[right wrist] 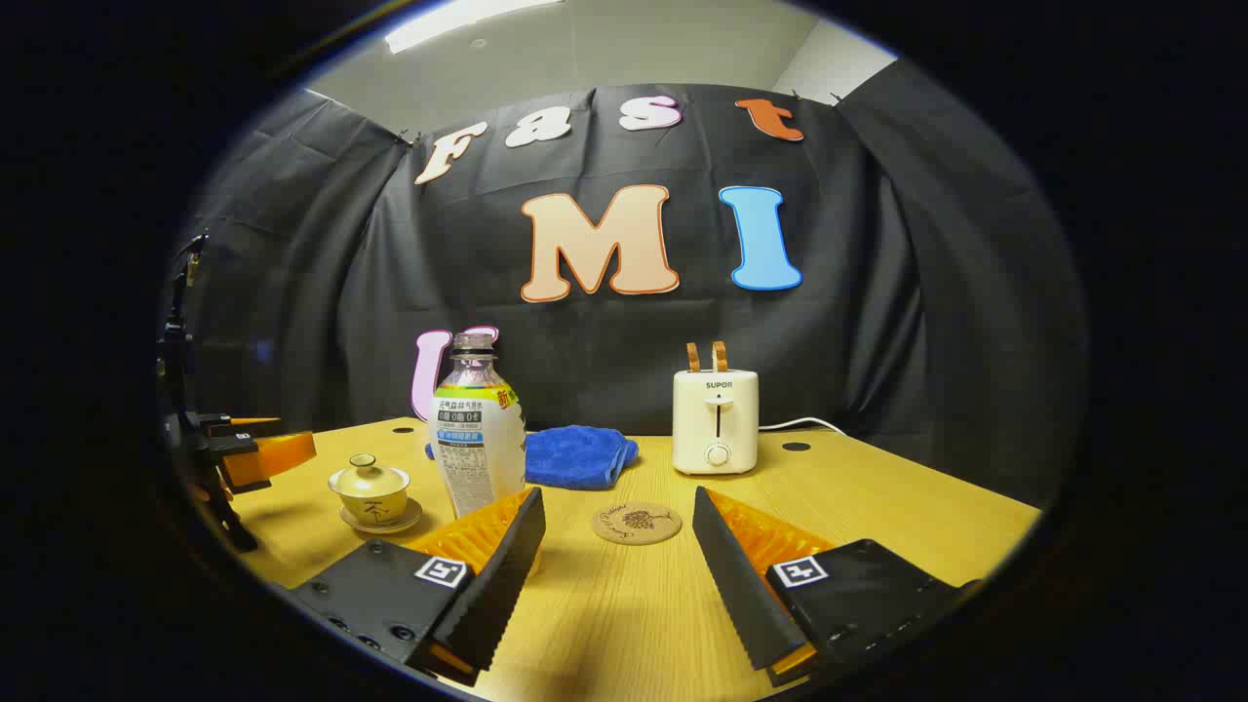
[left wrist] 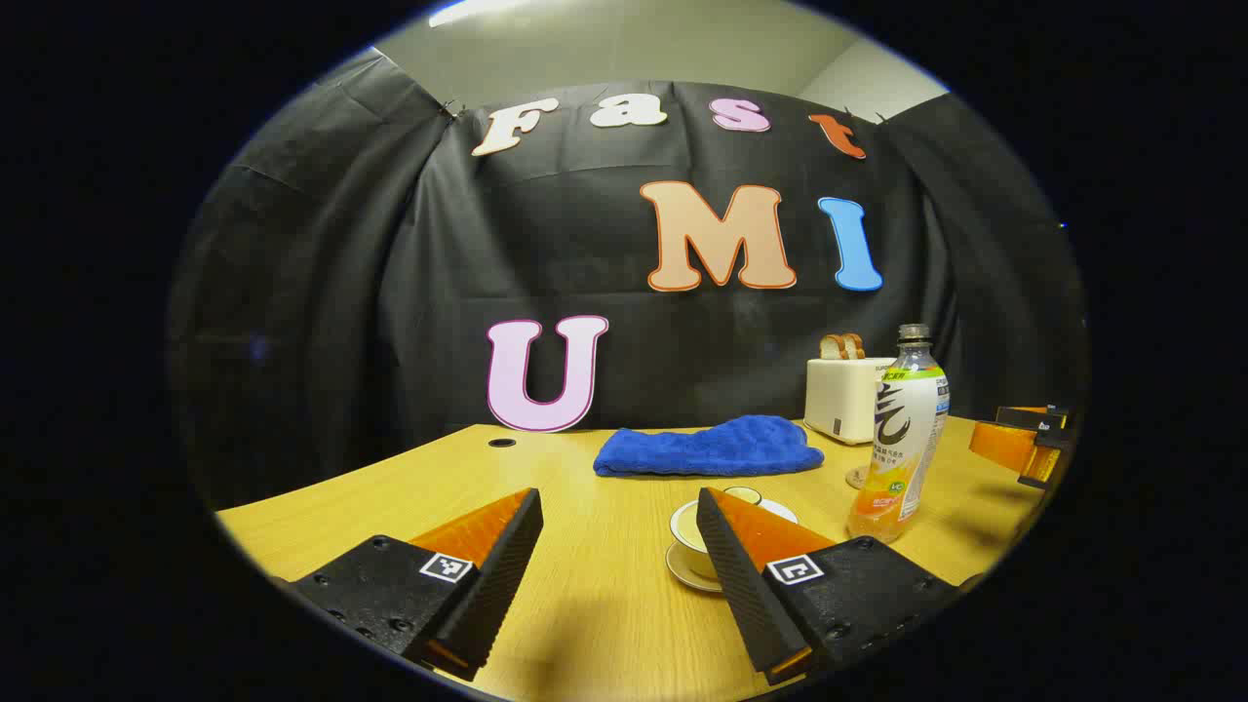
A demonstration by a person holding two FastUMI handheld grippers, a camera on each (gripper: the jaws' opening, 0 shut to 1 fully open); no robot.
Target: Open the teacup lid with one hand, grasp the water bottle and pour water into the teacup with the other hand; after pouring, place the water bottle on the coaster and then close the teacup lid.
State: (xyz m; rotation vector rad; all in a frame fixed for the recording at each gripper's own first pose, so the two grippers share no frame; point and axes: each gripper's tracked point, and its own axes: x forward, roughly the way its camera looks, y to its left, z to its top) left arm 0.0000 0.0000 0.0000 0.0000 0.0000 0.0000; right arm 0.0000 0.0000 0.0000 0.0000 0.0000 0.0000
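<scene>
A small pale teacup [right wrist: 370, 487] with its lid on sits on a saucer at the left of the right gripper view; in the left gripper view the teacup [left wrist: 694, 534] is partly hidden behind my right-hand finger. A capless water bottle [left wrist: 902, 439] [right wrist: 476, 439] stands upright just beside the cup. A round cork coaster [right wrist: 637, 523] lies on the table ahead of my right gripper [right wrist: 619, 546], which is open and holds nothing. My left gripper [left wrist: 619, 541] is open too, low over the table, just short of the cup.
A folded blue cloth [left wrist: 710, 448] [right wrist: 577, 455] lies at the back of the wooden table [left wrist: 585, 604]. A white toaster [right wrist: 716, 421] [left wrist: 843, 398] with toast stands beside it. The other gripper [right wrist: 249, 453] [left wrist: 1019, 444] shows at the edge of each view.
</scene>
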